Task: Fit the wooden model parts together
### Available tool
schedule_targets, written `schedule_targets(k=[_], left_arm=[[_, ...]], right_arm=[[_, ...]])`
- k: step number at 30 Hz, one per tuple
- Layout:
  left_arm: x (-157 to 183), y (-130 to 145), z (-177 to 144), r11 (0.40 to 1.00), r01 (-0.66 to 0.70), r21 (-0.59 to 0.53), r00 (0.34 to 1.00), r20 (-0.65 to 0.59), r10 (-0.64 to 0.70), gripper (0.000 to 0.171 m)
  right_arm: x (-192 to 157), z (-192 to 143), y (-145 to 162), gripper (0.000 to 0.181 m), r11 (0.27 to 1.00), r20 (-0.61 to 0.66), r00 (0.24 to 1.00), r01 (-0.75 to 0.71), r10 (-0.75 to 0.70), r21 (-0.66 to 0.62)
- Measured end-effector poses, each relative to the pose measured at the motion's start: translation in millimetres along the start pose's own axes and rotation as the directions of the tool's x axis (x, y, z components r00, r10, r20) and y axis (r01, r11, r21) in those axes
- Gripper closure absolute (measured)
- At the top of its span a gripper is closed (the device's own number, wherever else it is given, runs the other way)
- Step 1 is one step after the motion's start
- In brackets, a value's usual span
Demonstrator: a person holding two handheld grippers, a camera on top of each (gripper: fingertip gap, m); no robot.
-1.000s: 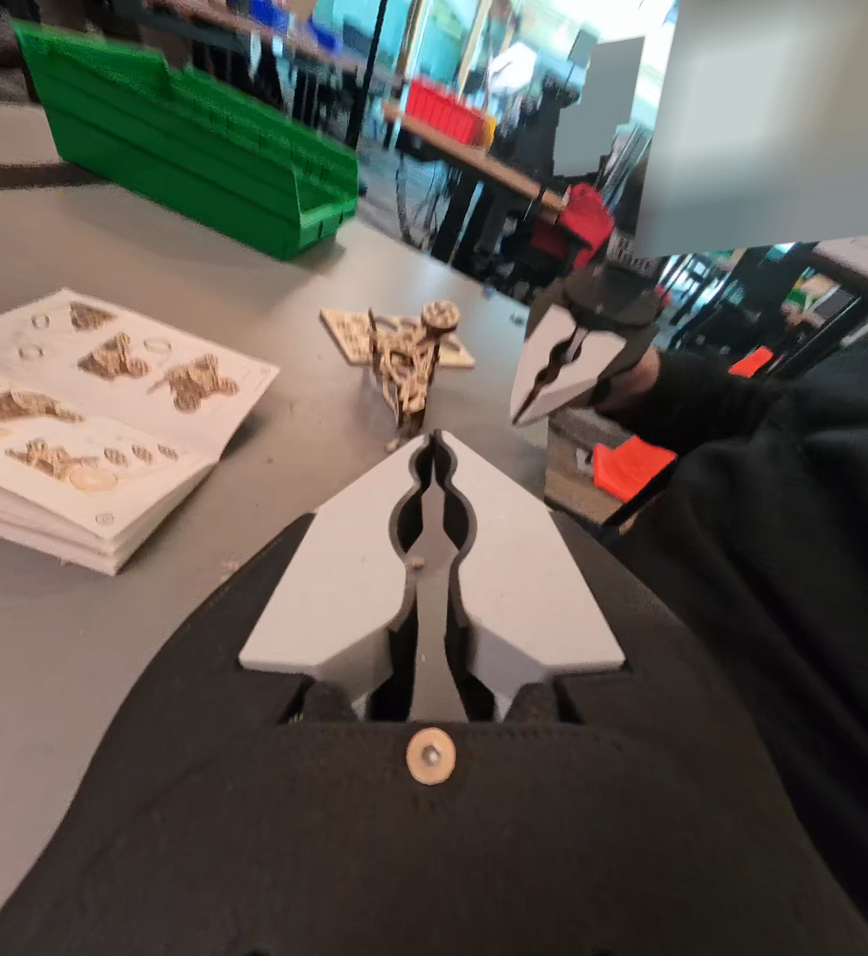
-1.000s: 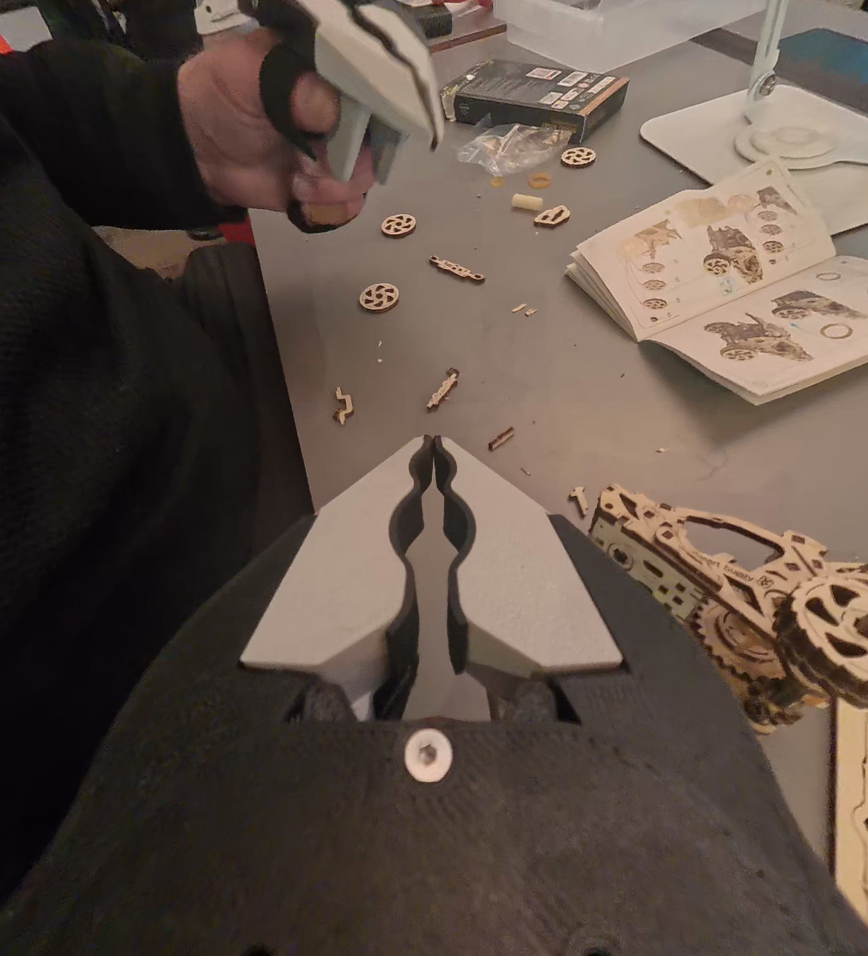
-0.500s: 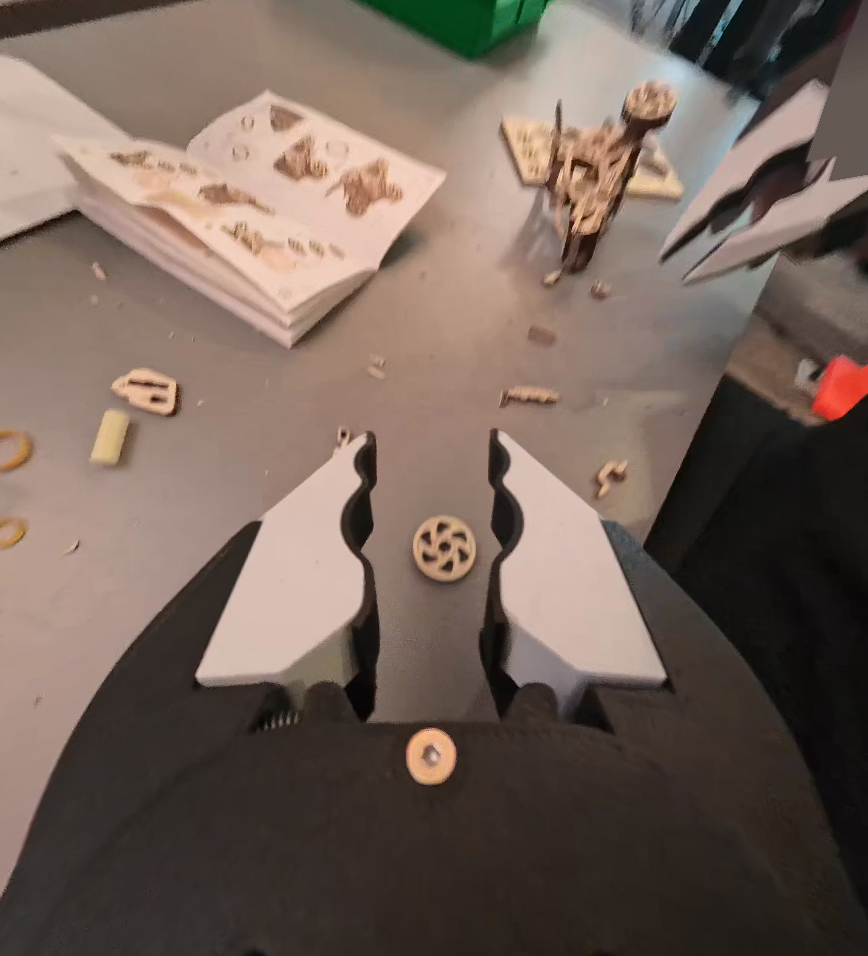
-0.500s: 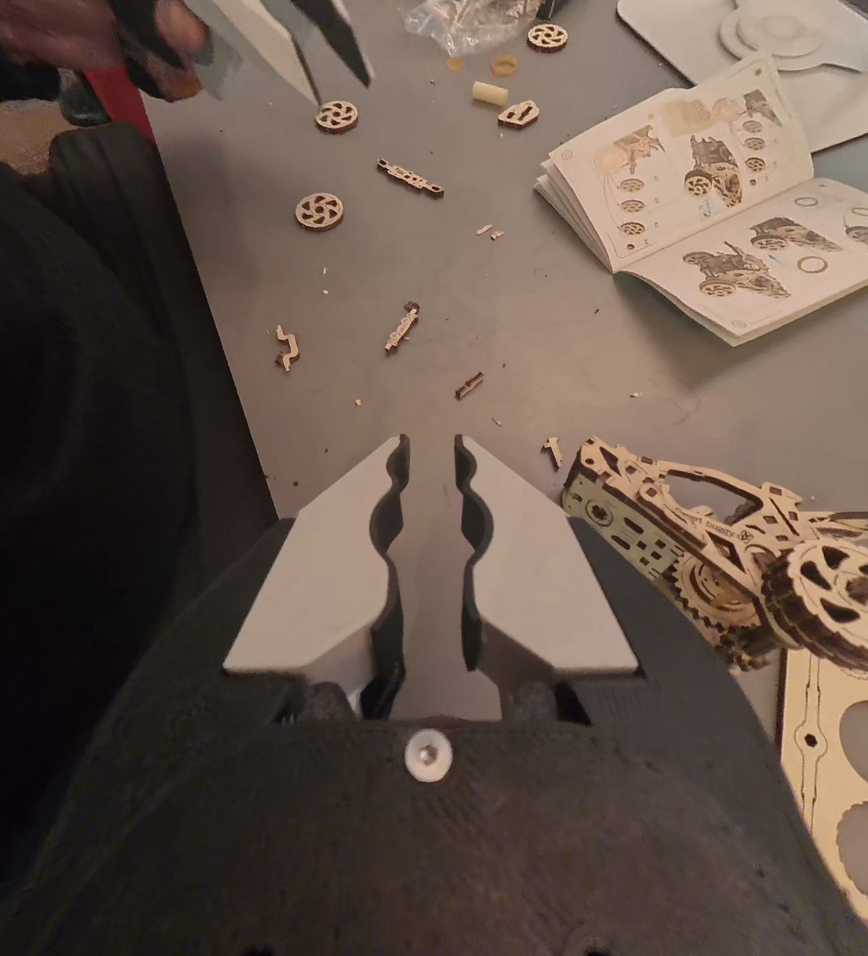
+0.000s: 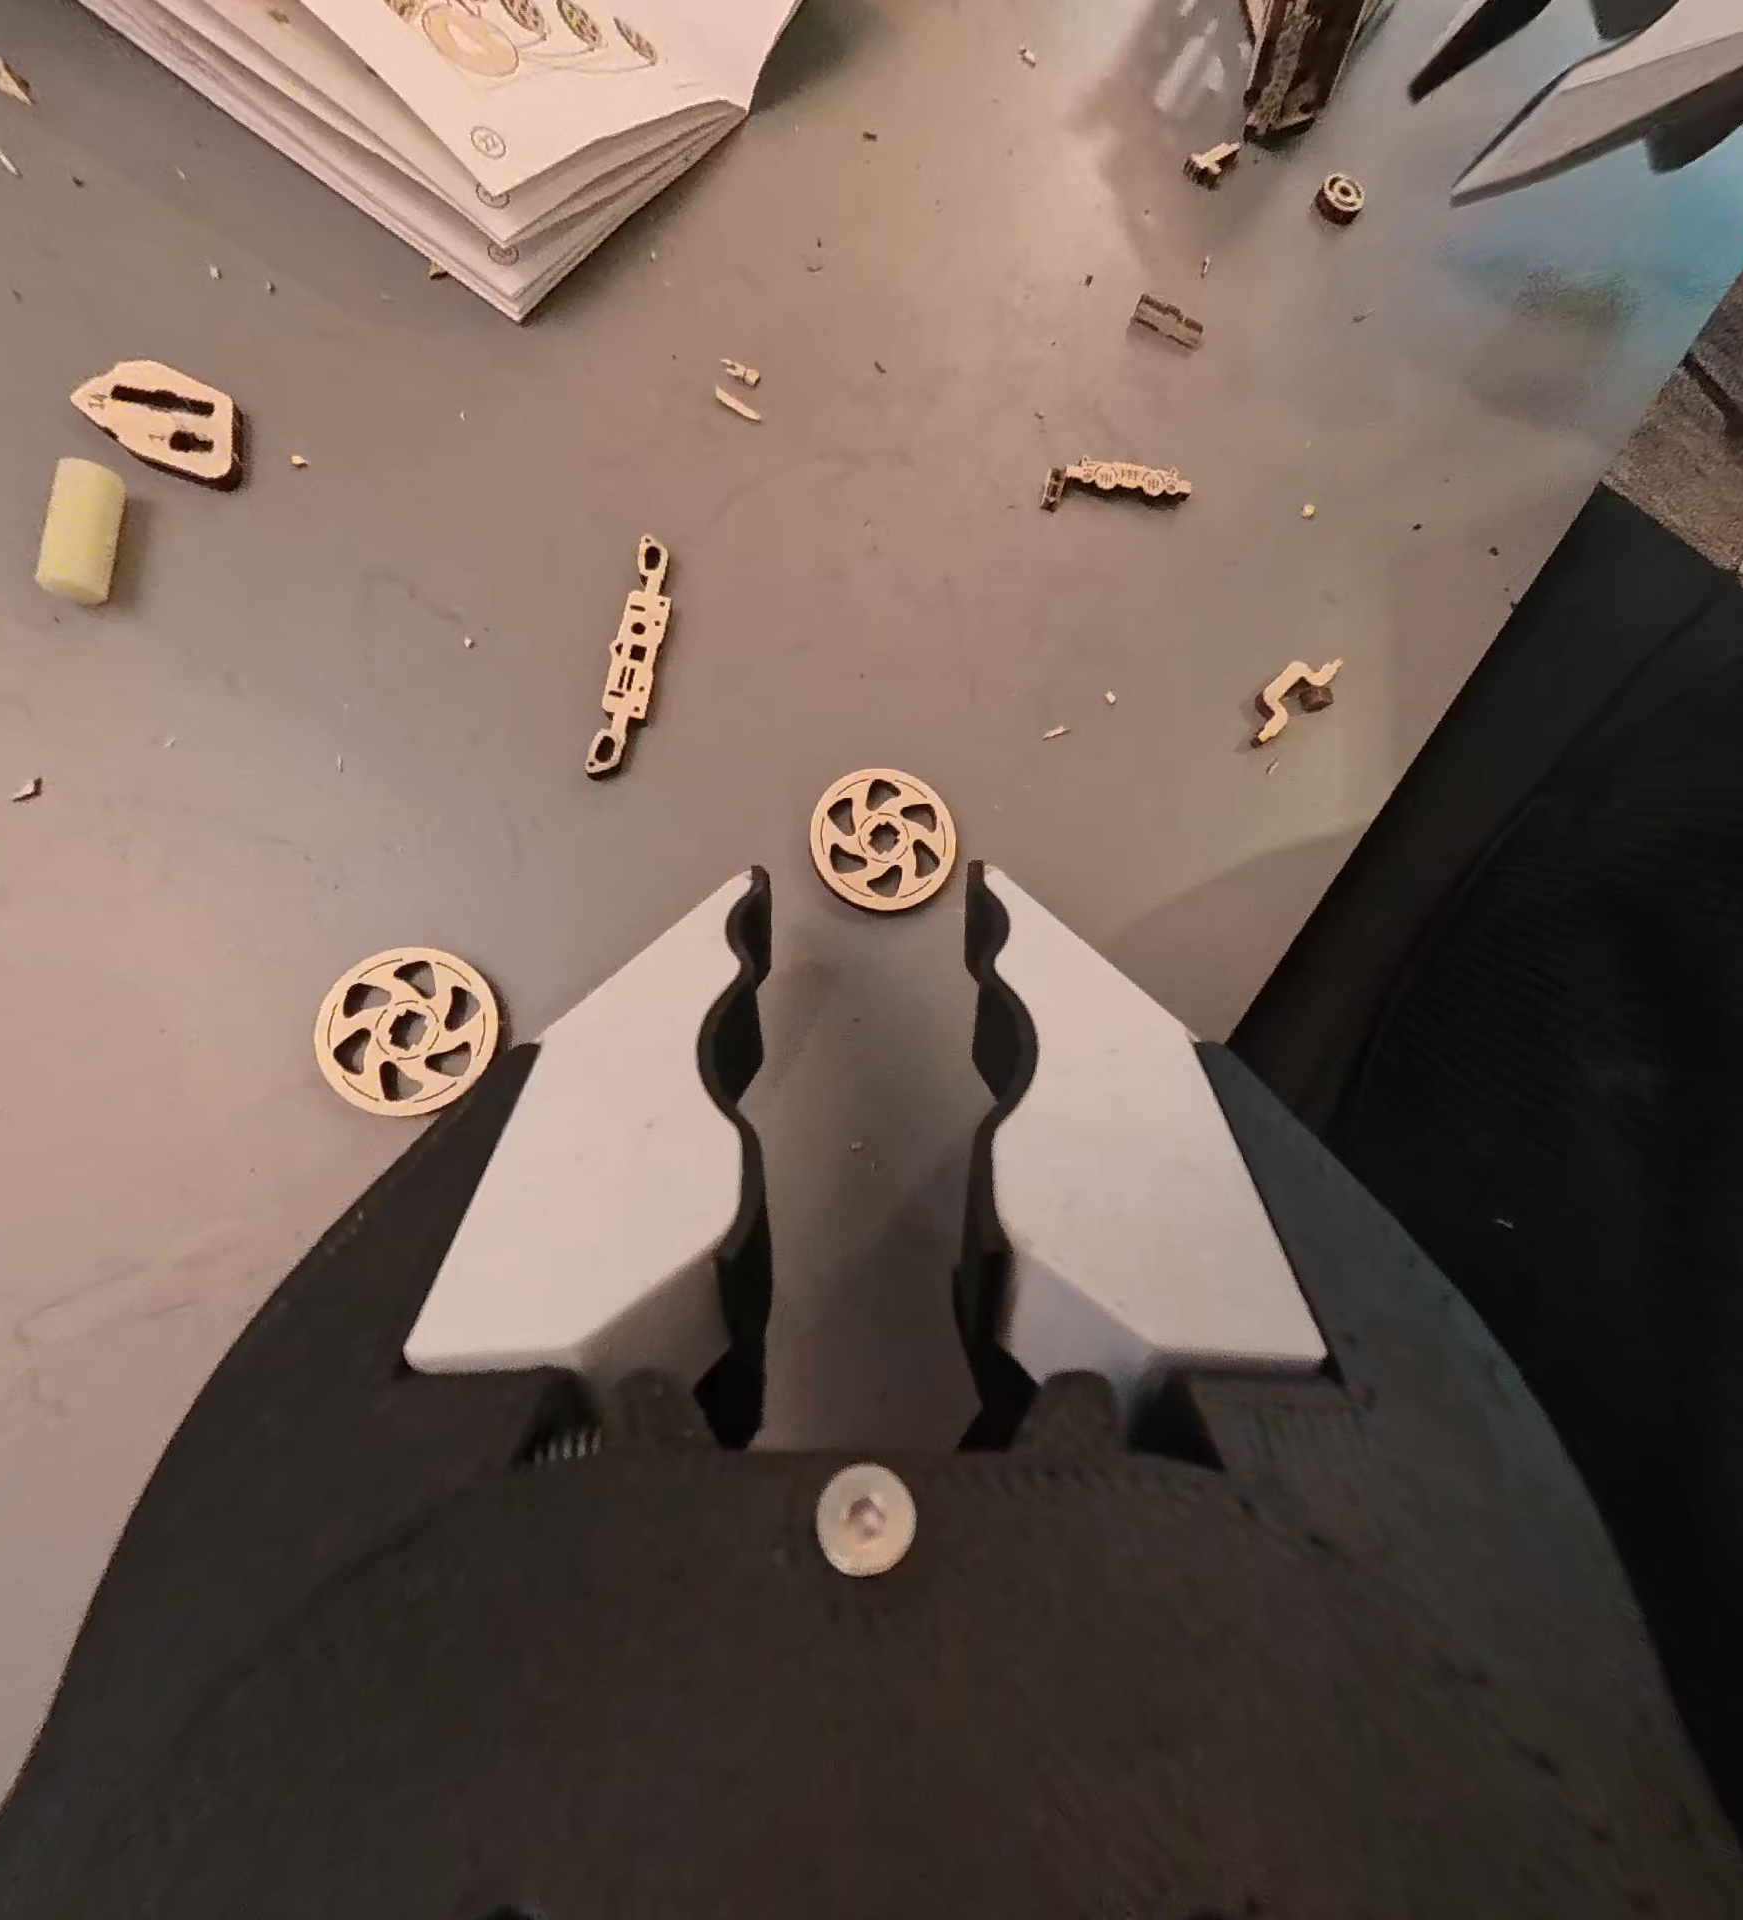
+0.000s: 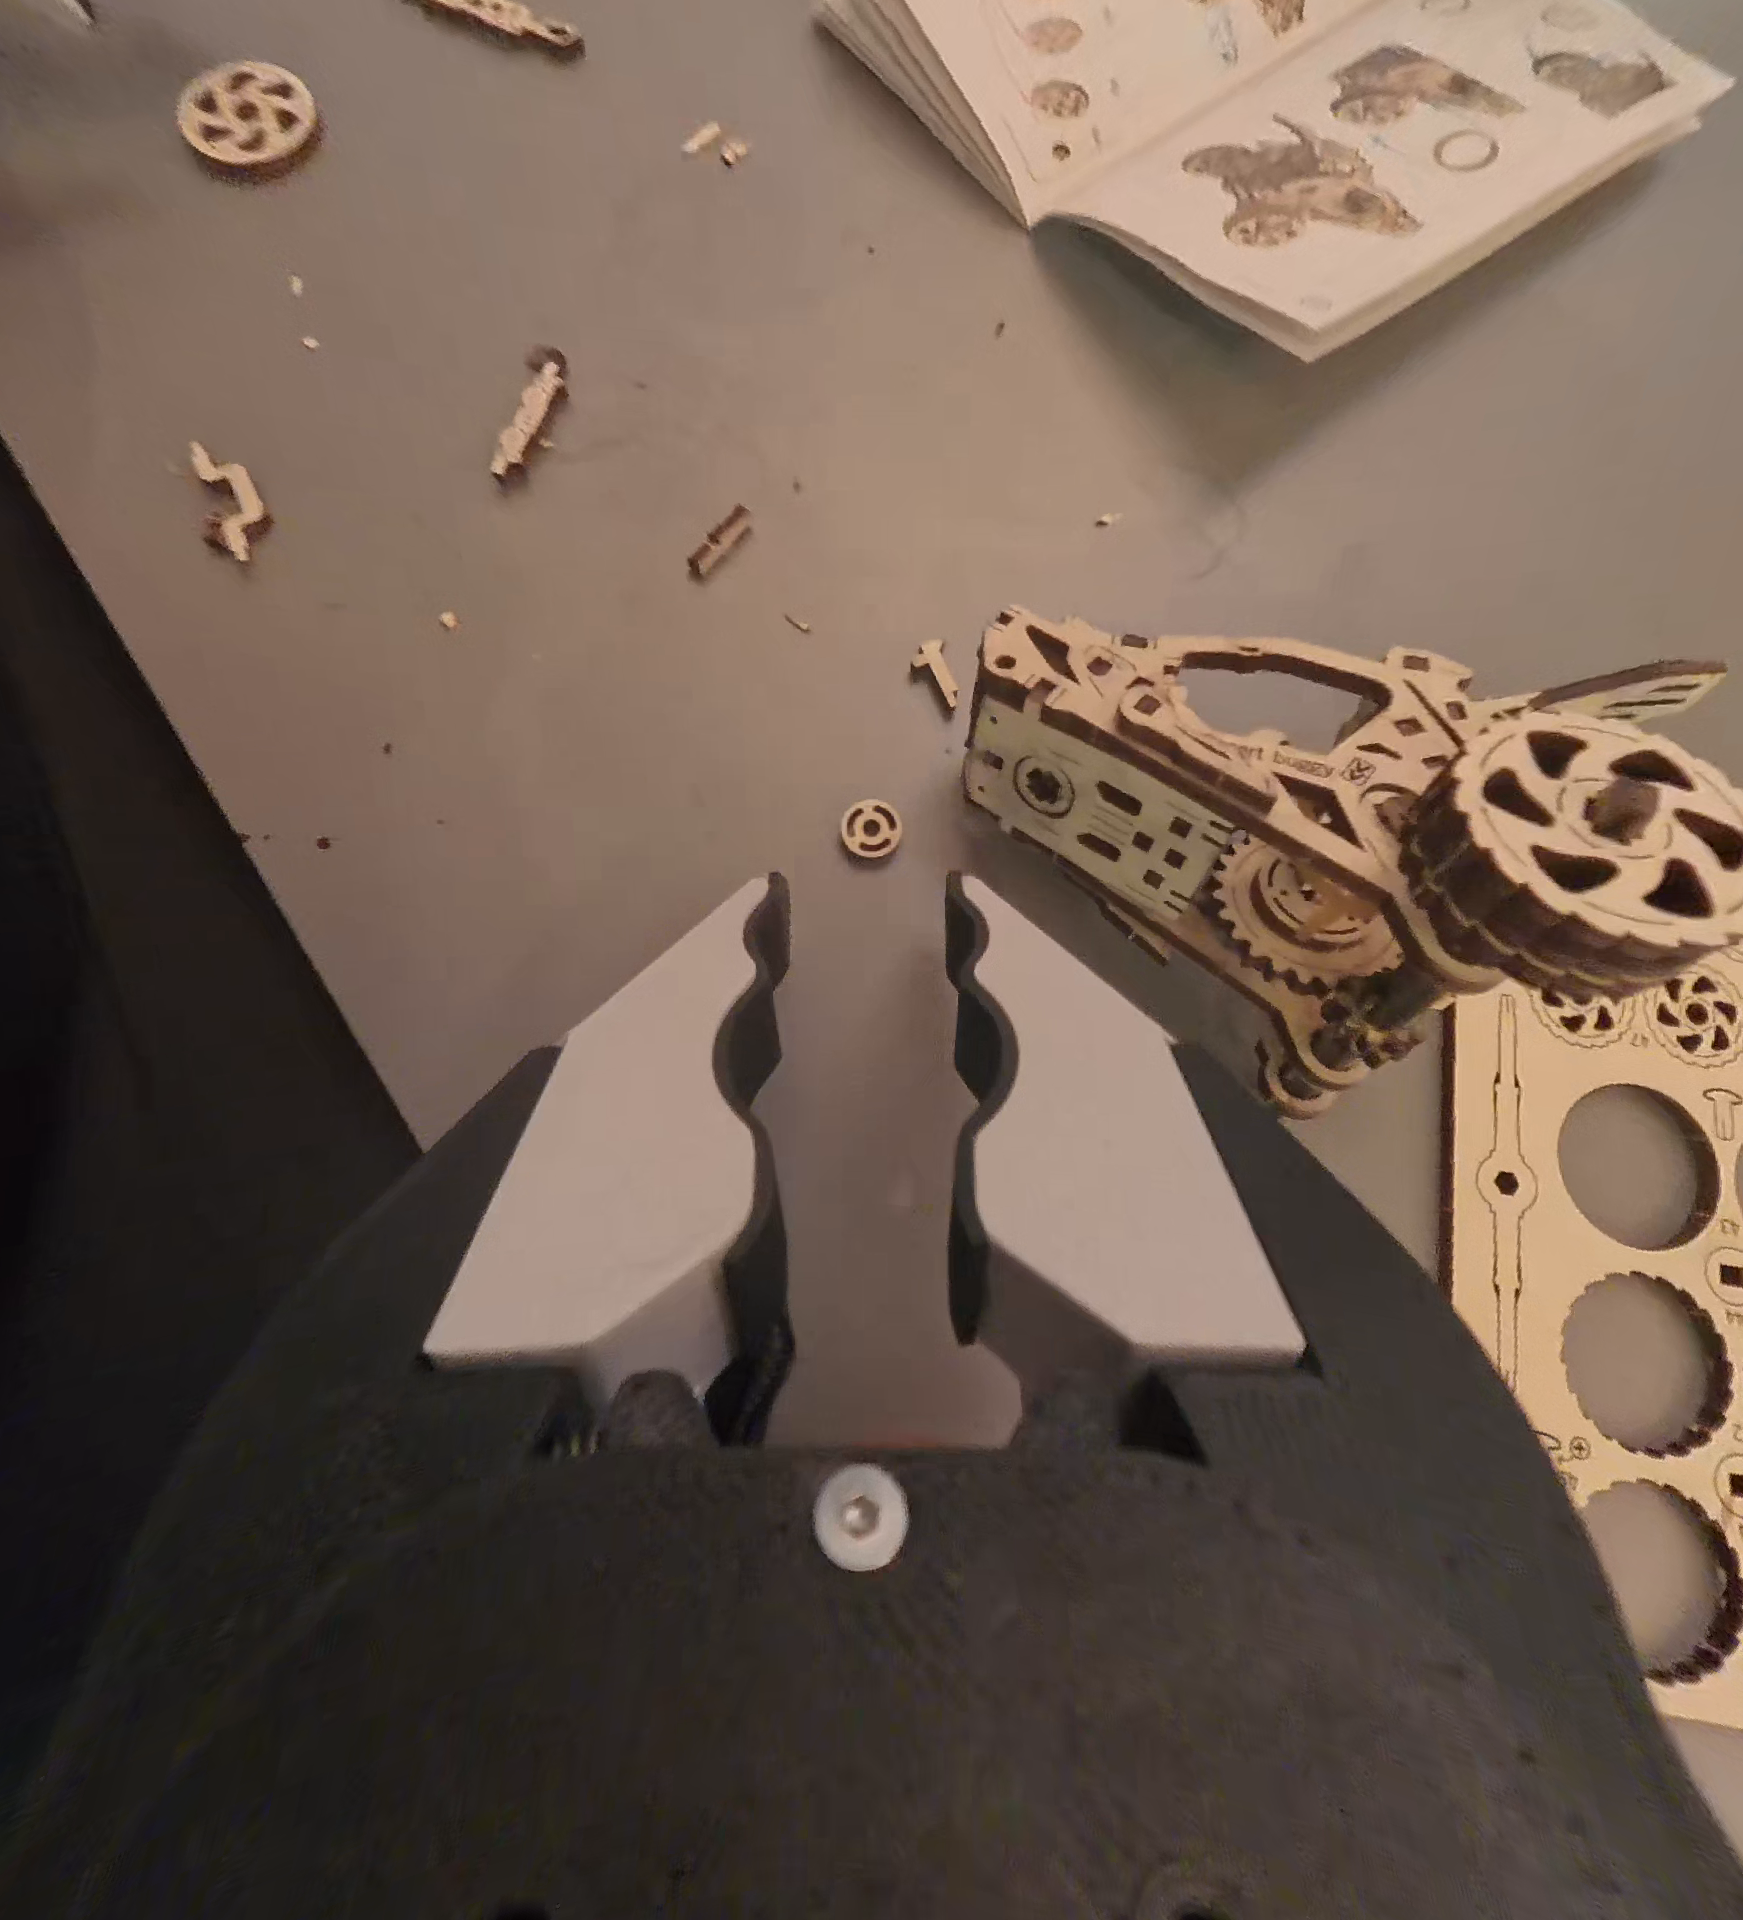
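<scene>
Instruction booklet (image 5: 493,114): cut off by the top edge in the left wrist view; top and right corner cropped in the right wrist view.

Wooden model (image 6: 1366,862): in the left wrist view only its dark lower end shows at the top edge; the rest lies out of frame.

Right tool (image 5: 1615,114): only blurred finger ends enter at the upper right corner of the left wrist view.

Punched parts sheet (image 6: 1532,1195): cropped by the right edge.

Wooden strip (image 6: 503,26): cut by the top edge.

Chips on the desk (image 5: 223,1195): too small to tell.

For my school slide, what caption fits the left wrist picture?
Open left gripper hovers by a small wooden wheel on the grey table.
</scene>
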State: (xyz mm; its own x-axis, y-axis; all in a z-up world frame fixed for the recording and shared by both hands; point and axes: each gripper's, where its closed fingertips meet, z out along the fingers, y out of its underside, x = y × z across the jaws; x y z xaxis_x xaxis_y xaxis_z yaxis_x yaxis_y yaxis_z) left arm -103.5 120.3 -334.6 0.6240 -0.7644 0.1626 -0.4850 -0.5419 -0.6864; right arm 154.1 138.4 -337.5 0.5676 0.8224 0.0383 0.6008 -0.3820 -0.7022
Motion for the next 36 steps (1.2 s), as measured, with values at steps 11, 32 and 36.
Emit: schedule_targets(k=[11,32,36], left_arm=[[-7,-4,-11,0.998,0.039,0.043,0.999,0.022,-0.040,0.137],[26,-49,30,0.993,-0.067,0.099,0.993,-0.086,0.076,0.139],[27,-57,31,0.990,-0.077,0.119,0.993,-0.083,0.087,0.140]], right_arm=[[-7,25,-6,0.173,1.000,0.033,0.999,0.018,-0.018,-0.025],[131,-68,60,0.081,0.979,-0.224,0.956,-0.202,0.188,-0.040],[154,-51,85,0.062,0.960,-0.188,0.963,-0.224,0.191,-0.170]])
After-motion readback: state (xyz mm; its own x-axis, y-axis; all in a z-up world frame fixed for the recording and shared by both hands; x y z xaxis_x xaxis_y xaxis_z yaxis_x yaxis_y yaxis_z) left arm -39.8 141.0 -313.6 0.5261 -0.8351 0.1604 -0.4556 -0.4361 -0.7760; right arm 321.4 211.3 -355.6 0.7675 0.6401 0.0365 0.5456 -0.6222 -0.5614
